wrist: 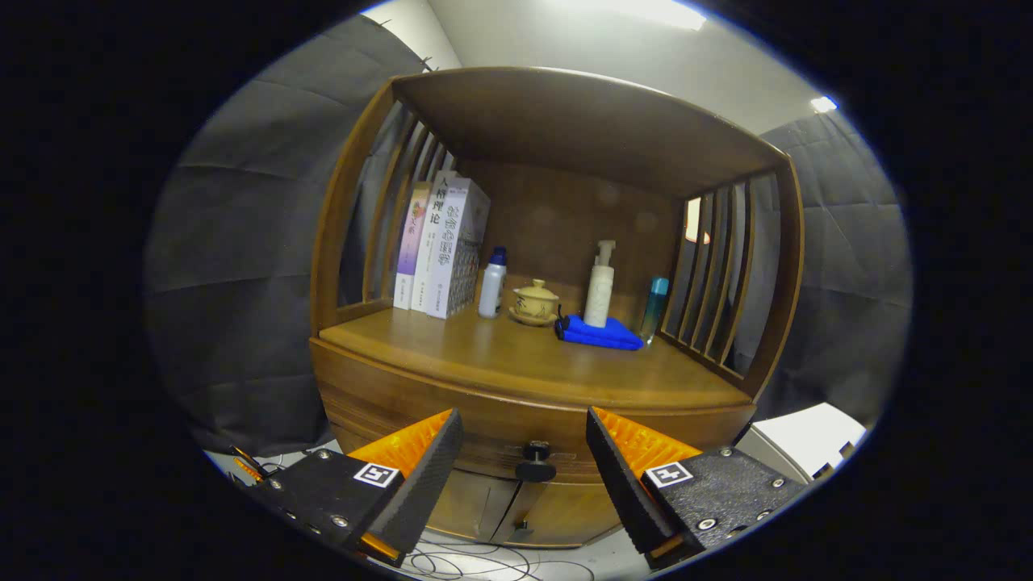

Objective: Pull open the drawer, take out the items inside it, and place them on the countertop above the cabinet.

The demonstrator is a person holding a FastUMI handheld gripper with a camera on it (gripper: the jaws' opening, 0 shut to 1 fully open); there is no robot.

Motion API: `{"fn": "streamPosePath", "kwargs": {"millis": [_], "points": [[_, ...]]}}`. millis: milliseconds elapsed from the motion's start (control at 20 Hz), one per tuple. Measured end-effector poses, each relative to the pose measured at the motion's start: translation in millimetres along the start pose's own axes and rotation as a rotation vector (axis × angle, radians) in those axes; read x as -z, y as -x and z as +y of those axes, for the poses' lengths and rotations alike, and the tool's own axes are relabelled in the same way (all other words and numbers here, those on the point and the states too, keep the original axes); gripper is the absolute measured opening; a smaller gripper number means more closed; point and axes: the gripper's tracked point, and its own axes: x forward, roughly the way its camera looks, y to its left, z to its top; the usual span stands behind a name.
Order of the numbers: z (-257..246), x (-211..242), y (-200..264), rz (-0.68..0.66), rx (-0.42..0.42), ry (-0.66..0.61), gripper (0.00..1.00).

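You are at the first step: the drawer [516, 420] looks closed. Your hand-held gripper [524, 460] stands with fingers apart, the drawer knob [535, 461] between them, untouched. Next, I judge, ease forward and close on that knob.

Glossy wooden cabinet [452, 403], cloth towel [601, 333]

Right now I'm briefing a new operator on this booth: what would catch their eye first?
Probably the wooden cabinet with its slatted sides, and the bright blue cloth on its countertop beneath a white pump bottle, with books standing at the far left. Close up, the open gripper frames the dark drawer knob just ahead of its fingers; the drawer is closed.
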Motion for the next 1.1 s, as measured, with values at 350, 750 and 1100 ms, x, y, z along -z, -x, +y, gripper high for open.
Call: {"fn": "streamPosePath", "kwargs": {"millis": [350,750,1100], "points": [[-23.8,51.8,-24.4,0.053,0.085,-0.078,0.95],[-20.1,84.8,-48.2,0.116,0.055,-0.107,0.89],[-11.3,91.8,-54.7,0.124,0.012,-0.142,0.54]]}}
